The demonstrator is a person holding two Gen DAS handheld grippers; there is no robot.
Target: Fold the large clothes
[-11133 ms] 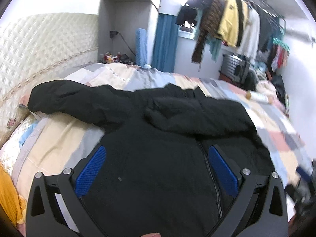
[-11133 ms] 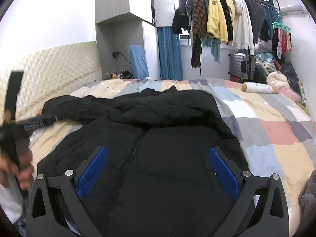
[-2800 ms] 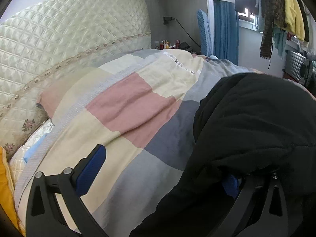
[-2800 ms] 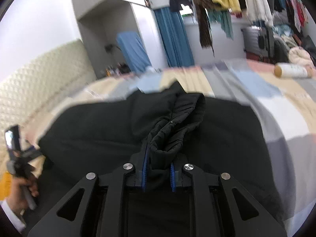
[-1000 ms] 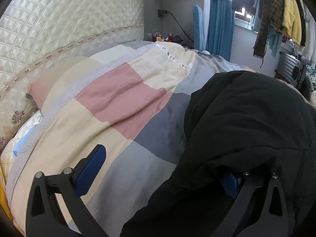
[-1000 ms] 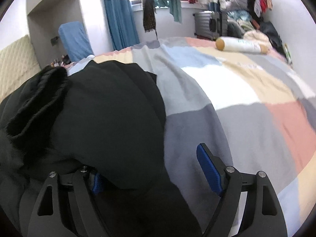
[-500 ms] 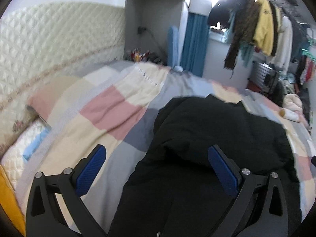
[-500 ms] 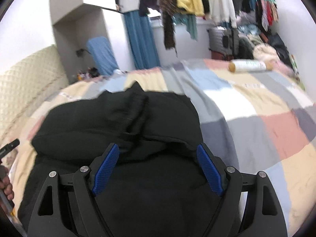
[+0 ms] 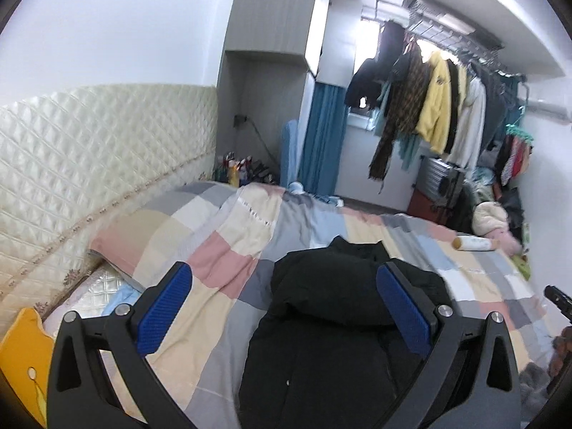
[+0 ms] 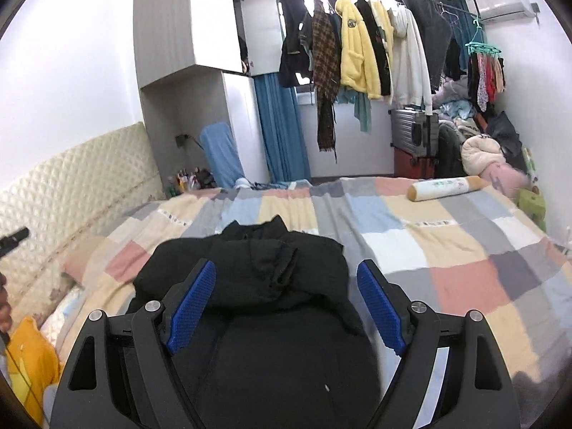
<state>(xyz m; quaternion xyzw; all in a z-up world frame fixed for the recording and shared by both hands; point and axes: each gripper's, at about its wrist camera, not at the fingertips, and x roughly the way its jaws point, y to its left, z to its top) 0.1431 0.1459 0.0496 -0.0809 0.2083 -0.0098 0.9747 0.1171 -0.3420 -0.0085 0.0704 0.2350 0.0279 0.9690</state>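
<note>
A black padded jacket (image 9: 336, 325) lies on the patchwork bed cover (image 9: 221, 268) with both sleeves folded in over its body; it also shows in the right wrist view (image 10: 271, 307). My left gripper (image 9: 286, 307) is open and empty, raised above the jacket's left side. My right gripper (image 10: 286, 304) is open and empty, raised above the jacket's middle. The jacket's near hem is hidden below both views.
A quilted cream headboard (image 9: 89, 164) runs along the left. A cylindrical bolster (image 10: 447, 187) lies at the bed's far right. A rack of hanging clothes (image 10: 364, 46) and a suitcase (image 10: 414, 132) stand beyond the bed. A yellow object (image 10: 28, 364) sits at the lower left.
Both grippers have lifted up and back from the jacket's sides, so the whole folded top of the jacket now shows. The right gripper let go of a sleeve earlier.
</note>
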